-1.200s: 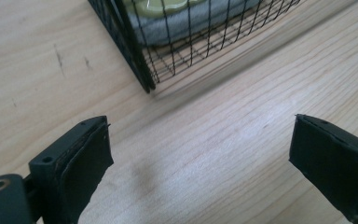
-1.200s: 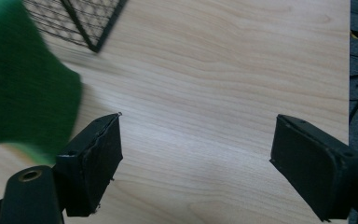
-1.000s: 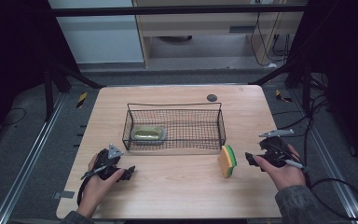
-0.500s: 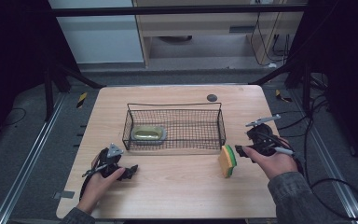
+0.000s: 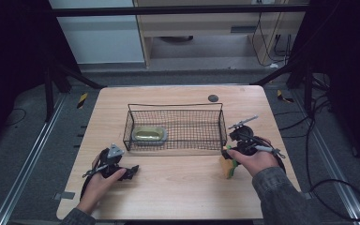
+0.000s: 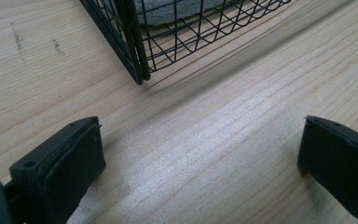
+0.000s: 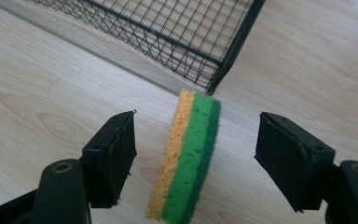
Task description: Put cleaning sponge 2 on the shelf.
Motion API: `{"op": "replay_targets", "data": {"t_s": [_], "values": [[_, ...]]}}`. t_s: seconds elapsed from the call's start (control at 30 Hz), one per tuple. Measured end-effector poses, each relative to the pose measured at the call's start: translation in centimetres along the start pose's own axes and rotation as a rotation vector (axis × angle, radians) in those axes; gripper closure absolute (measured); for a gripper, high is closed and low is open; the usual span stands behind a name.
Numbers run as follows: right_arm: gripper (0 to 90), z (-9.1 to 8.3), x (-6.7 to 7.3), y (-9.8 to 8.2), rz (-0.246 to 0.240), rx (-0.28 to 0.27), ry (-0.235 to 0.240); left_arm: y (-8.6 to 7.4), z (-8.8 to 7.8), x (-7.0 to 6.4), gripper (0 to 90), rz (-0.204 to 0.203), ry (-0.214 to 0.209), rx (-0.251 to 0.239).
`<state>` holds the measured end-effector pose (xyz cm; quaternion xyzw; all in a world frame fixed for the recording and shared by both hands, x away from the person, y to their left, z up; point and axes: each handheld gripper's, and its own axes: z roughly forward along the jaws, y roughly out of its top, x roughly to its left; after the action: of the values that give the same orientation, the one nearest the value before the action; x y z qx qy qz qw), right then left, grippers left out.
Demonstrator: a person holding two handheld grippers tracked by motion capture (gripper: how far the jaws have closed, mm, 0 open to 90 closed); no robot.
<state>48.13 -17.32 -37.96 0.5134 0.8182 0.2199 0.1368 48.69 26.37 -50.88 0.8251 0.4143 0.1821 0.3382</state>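
Note:
A yellow and green sponge (image 7: 191, 158) stands on its edge on the wooden table (image 5: 178, 187), just off the wire basket's near right corner (image 7: 214, 86). My right gripper (image 7: 196, 140) is open and straddles the sponge, with a gap on both sides. Its jaws have just been opening a little with the sponge between them. In the high view the right gripper (image 5: 232, 153) sits over the sponge (image 5: 228, 168). My left gripper (image 5: 132, 171) rests open on the table near the basket's front left corner, with bare wood between its jaws (image 6: 200, 140).
The black wire basket (image 5: 176, 105) stands mid-table and holds a yellow-green pad on a grey one (image 5: 149, 134). A small dark round spot (image 5: 213, 98) lies behind the basket. Cables trail off the table's right side.
My right hand has moved left across the table to the sponge, and its jaws now straddle it. The left hand has stayed in place.

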Motion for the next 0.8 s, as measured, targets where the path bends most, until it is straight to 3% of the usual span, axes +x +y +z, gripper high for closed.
{"op": "replay_targets", "data": {"t_s": [0.37, 0.47, 0.6, 0.8], "values": [[35.9, 2.4, 0.6, -0.6, 0.002, 0.075, 0.006, 0.0, 0.0, 0.0, 0.0, 0.002, -0.002, 0.000], [42.4, 2.8, 0.6, -0.7, 0.001, 0.090, 0.014, 0.1, 0.1, 0.1, 0.0, 0.002, -0.002, 0.000], [60.5, 2.8, 0.4, -0.7, -0.002, 0.095, 0.018, 0.1, 0.1, 0.1, 0.0, 0.002, -0.002, 0.000], [63.6, 2.3, -0.2, -0.8, -0.018, 0.074, 0.024, 0.1, 0.1, 0.1, 0.0, 0.002, -0.002, -0.001]]}}
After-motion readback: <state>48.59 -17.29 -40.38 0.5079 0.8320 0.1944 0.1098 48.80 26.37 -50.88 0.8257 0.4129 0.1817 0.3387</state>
